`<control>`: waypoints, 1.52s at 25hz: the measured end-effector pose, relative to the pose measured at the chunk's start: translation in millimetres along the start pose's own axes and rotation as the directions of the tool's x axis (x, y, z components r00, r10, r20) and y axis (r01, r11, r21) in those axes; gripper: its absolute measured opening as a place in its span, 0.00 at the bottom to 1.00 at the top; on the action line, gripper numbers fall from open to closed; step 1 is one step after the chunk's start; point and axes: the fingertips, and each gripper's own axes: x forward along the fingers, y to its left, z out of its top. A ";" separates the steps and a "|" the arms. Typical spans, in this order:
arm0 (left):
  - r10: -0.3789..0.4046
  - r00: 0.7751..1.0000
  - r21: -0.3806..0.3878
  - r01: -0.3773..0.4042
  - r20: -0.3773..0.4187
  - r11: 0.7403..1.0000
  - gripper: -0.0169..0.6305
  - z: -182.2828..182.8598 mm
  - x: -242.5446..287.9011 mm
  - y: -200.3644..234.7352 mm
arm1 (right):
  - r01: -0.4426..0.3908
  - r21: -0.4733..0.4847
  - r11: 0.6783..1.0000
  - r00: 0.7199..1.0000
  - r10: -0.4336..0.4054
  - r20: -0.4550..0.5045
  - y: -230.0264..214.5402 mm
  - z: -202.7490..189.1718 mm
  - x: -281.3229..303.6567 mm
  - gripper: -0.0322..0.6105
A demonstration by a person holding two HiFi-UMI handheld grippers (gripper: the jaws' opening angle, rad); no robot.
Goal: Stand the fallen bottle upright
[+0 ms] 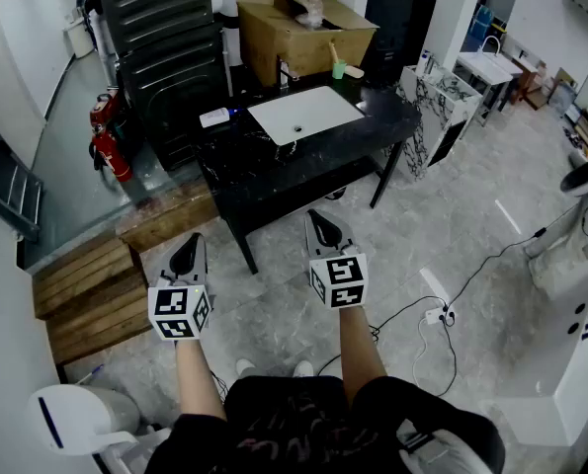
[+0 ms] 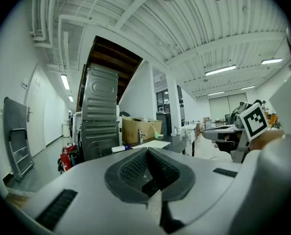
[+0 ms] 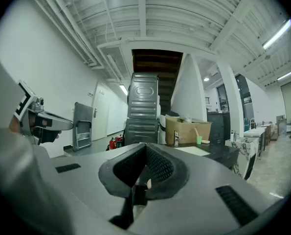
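Both empty: the left claw [image 1: 186, 257] and right claw [image 1: 323, 229] sit pinched together at lower centre, while the bottle [image 1: 214, 118] lies flat on the table [image 1: 303, 166] above, untouched.

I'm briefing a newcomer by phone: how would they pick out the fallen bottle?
Find the black table with the cardboard box at its back. Left of the white sink basin, near the table's left end, lies the bottle. It alone lies on its side: white, with a bluish cap.
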 end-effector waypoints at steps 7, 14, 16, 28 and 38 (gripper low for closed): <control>0.004 1.000 -0.014 -0.004 -0.007 1.000 0.05 -6.4 -3.2 1.0 | -0.015 -0.004 1.000 1.000 0.015 -0.002 5.0 -4.5 1.1 0.07; 0.012 1.000 0.001 -0.012 -0.010 1.000 0.05 -2.8 -0.4 -0.3 | -0.014 0.009 1.000 1.000 0.013 0.011 1.5 -4.1 4.1 0.07; 0.010 1.000 0.005 -0.009 -0.010 1.000 0.05 -0.3 1.4 -2.4 | -0.014 0.019 1.000 1.000 0.014 0.021 -1.6 -1.9 4.0 0.07; 0.023 0.999 0.020 -0.022 -0.034 1.000 0.05 -5.5 25.2 8.3 | -0.025 0.069 0.997 1.000 0.024 0.019 -14.2 -10.9 33.4 0.07; -0.007 0.998 -0.018 0.006 -0.064 1.000 0.05 -28.2 97.4 54.0 | 0.001 0.045 0.999 1.000 0.000 -0.029 -24.3 -25.9 109.9 0.07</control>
